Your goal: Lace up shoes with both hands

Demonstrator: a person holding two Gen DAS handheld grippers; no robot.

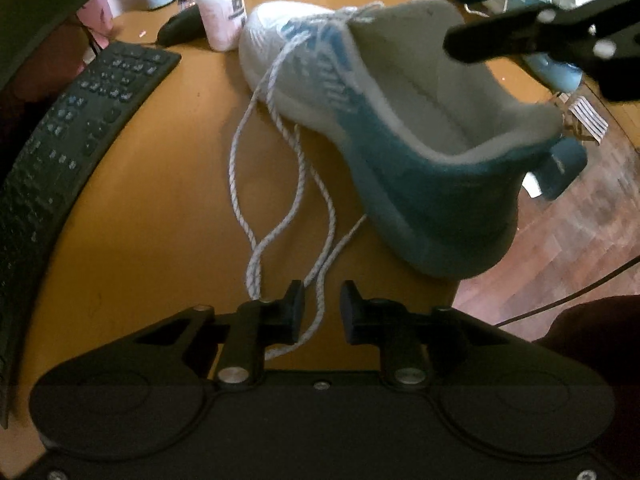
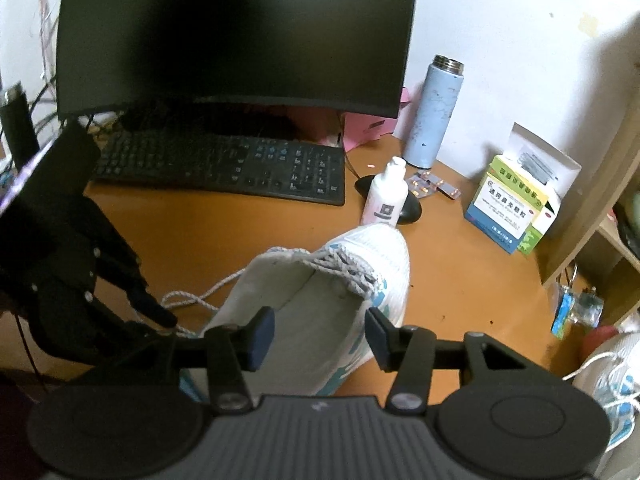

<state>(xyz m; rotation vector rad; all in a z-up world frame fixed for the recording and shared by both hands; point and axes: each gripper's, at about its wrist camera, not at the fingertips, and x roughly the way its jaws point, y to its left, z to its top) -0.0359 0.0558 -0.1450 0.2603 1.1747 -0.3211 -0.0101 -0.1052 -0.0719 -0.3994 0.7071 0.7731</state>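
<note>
Left wrist view: left gripper (image 1: 322,312) parted around loose laces (image 1: 276,184) without pinching, shoe (image 1: 360,120) mid-desk (image 1: 160,220), heel overhanging; right gripper (image 2: 320,338) spread, its fingers hiding the collar.

A home desk: monitor (image 2: 236,36), keyboard (image 2: 224,164), flask (image 2: 434,112) (medicine box (image 2: 506,208) too), wood floor (image 1: 560,240).

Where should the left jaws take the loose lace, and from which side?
Grip the lace on the strands lying between the open left gripper, near its free ends, not up at the eyelets. Come from the desk's near edge, on the blue side of the sneaker. The strands trail off that side, flat on the desk.
</note>
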